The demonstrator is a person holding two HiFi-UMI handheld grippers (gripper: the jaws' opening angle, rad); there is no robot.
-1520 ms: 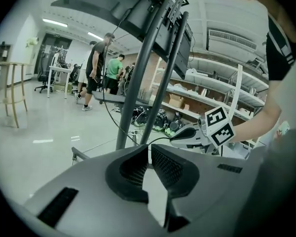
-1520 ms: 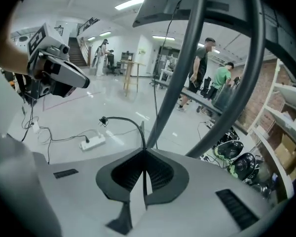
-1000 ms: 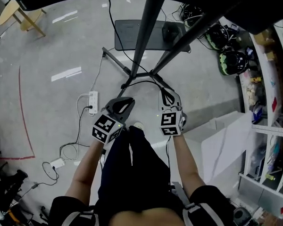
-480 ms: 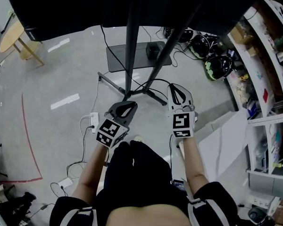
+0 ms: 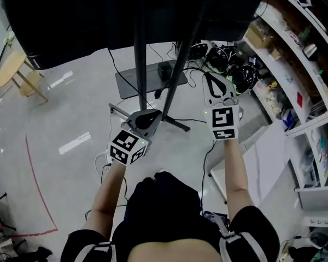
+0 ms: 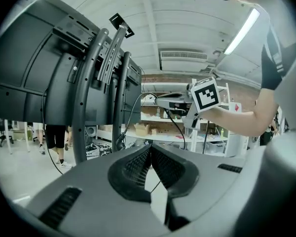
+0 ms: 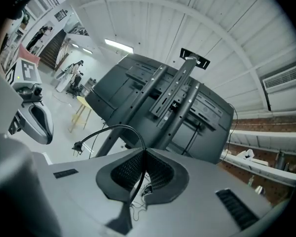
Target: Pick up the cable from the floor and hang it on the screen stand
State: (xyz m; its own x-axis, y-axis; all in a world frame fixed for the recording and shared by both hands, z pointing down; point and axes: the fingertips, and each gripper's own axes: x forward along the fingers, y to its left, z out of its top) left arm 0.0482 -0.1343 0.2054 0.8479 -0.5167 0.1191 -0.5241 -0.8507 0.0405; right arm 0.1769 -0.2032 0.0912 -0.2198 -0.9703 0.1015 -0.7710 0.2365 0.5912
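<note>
— Both hands are higher than a second ago. The left gripper and right gripper were low over the floor and are now up beside the poles. What's the biggest thing out there?

— That's the black screen, which fills the far side. Under it is the screen stand, two dark poles running down to legs on the floor. Shelves line the right.

— And the claws?

— The left one is near the left pole with its jaws pressed together (a thin dark line shows low in the gap, and I cannot tell if it is pinched). The right one is to the right of the poles, with its jaws clamped on the cable.

— Where does the cable run?

— It arches up out of the right jaws and curves left, in the air on the near side of the stand. The rest of it drops below the jaws.

— And its end?

— It ends in a small plug that hangs free.
</note>
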